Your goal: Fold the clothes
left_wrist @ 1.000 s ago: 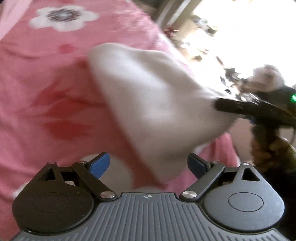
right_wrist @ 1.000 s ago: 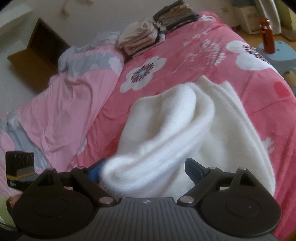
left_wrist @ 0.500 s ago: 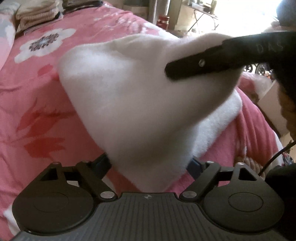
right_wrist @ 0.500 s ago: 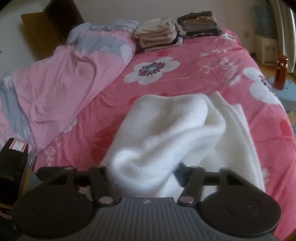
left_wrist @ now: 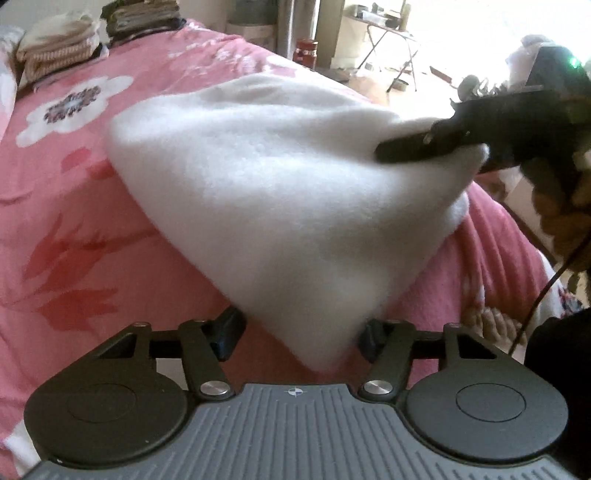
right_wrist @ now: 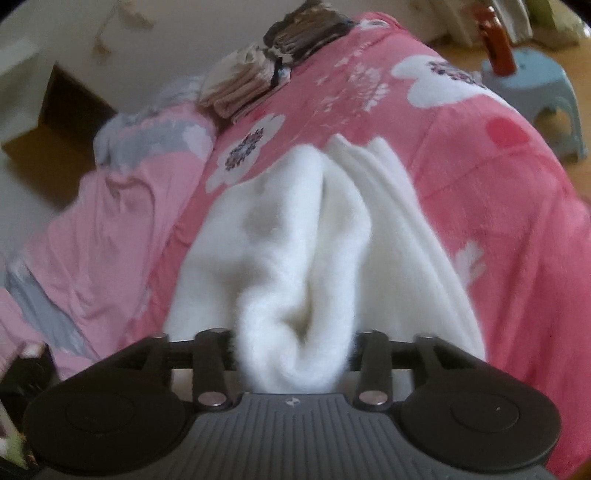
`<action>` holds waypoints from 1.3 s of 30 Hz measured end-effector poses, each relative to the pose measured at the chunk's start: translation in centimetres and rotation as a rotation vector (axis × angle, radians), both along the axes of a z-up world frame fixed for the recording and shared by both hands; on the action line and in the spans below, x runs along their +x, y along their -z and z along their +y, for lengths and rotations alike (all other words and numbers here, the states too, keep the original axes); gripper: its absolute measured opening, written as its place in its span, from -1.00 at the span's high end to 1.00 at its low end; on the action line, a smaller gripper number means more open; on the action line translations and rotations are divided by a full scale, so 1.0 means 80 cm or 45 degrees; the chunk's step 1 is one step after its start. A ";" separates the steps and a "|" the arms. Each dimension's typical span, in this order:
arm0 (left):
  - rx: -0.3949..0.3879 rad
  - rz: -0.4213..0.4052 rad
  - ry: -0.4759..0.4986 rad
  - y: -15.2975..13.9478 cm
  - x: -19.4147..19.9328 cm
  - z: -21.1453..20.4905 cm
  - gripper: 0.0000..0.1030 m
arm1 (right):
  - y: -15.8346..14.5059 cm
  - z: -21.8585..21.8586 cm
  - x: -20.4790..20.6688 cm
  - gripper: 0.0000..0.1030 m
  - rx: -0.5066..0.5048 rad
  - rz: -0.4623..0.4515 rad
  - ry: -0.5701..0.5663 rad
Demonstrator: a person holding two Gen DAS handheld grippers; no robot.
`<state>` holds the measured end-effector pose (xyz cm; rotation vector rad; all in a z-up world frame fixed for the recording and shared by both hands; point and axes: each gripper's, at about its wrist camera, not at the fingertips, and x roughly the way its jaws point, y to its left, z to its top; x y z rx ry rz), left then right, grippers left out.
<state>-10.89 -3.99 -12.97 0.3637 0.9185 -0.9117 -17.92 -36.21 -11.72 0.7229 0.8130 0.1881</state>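
Observation:
A white fleece garment (left_wrist: 277,184) lies partly lifted over the pink flowered bed (left_wrist: 74,221). One corner hangs down between the fingers of my left gripper (left_wrist: 299,334). Its jaws are closing, and some pink bedding still shows beside the left pad. My right gripper (right_wrist: 293,350) has a thick bunched roll of the same garment (right_wrist: 295,240) filling its jaws. They are opening a little, but both pads still press the fleece. In the left wrist view the right gripper's finger (left_wrist: 406,147) holds the garment's far edge up at the right.
Two stacks of folded clothes (right_wrist: 240,88) (right_wrist: 306,29) sit at the far end of the bed. A crumpled pink and grey quilt (right_wrist: 110,221) covers the left side. A blue stool (right_wrist: 535,85) bearing a red bottle (right_wrist: 495,40) stands off the bed's right edge.
My left jaws have narrowed around the hanging corner. The right gripper closed on the bunched fleece and drew back to the right in the left wrist view, with the garment's edge raised.

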 end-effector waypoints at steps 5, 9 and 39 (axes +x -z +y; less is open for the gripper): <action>0.001 -0.005 -0.001 0.002 0.002 -0.002 -0.18 | -0.042 -0.031 -0.017 -0.34 -0.124 -0.054 0.036; 0.002 -0.002 -0.008 0.001 0.003 -0.004 -0.18 | -0.066 -0.049 -0.016 -0.35 -0.126 -0.106 0.102; -0.330 0.317 -0.072 -0.019 0.035 0.030 -0.59 | -0.031 -0.006 0.019 0.53 -0.320 -0.066 -0.232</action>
